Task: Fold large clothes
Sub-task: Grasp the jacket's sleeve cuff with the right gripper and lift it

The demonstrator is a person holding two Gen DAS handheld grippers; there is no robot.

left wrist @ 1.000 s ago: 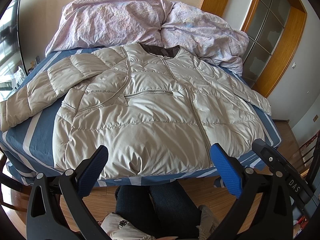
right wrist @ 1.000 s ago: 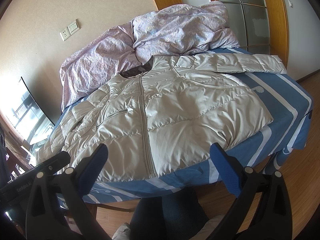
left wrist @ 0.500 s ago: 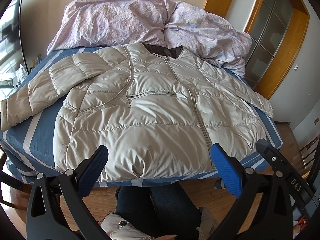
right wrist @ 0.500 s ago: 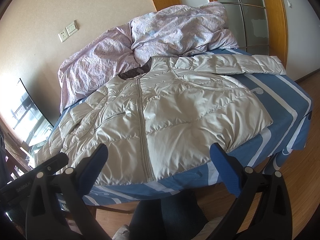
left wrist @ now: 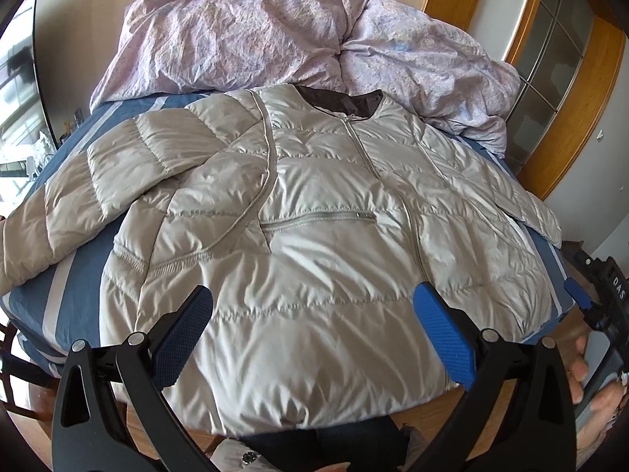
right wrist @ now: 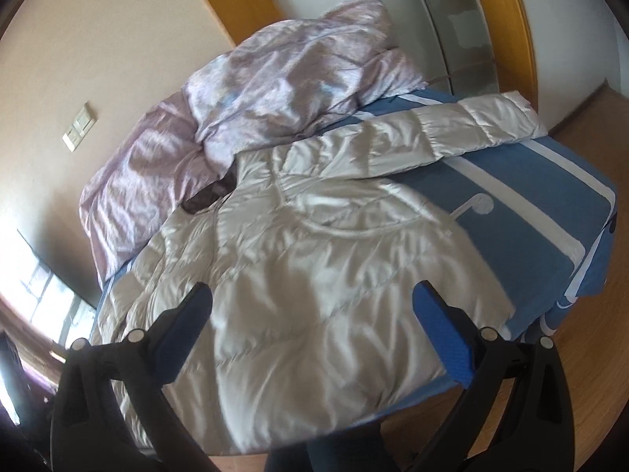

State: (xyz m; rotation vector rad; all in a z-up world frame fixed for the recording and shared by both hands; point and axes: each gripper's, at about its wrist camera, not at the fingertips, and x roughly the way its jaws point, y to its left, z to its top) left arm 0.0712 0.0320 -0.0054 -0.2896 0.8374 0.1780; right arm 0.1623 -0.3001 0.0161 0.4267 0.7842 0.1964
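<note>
A pale, shiny quilted jacket [left wrist: 314, 244] lies spread face up on the bed [left wrist: 74, 287], zipped, collar toward the crumpled lilac duvet [left wrist: 275, 35] at the top of the frame, hem at the near edge. One sleeve [left wrist: 98, 181] runs out to the left of the left wrist view; the other sleeve [right wrist: 464, 126] stretches toward the upper right of the right wrist view, across the blue striped sheet.

Compared with a second ago, both cameras have closed in: the jacket fills much more of each frame and its hem now sits between and partly under the fingers. The right wrist view has also swung rightward and is blurred, so that gripper looks to be mid-move toward the right half of the hem.

The left gripper [left wrist: 314, 338] has its fingers wide apart, holding nothing, above the lower front panel. The right gripper [right wrist: 314, 338] is likewise spread and empty above the hem; its tip [left wrist: 578, 295] shows at the right edge of the left wrist view, with a hand [left wrist: 593, 385] on its handle.

No fold has begun. The approach suggests the first grasp is imminent, probably at the hem or a side, and the slippery, puffy fabric may need a deep pinch to hold.
</note>
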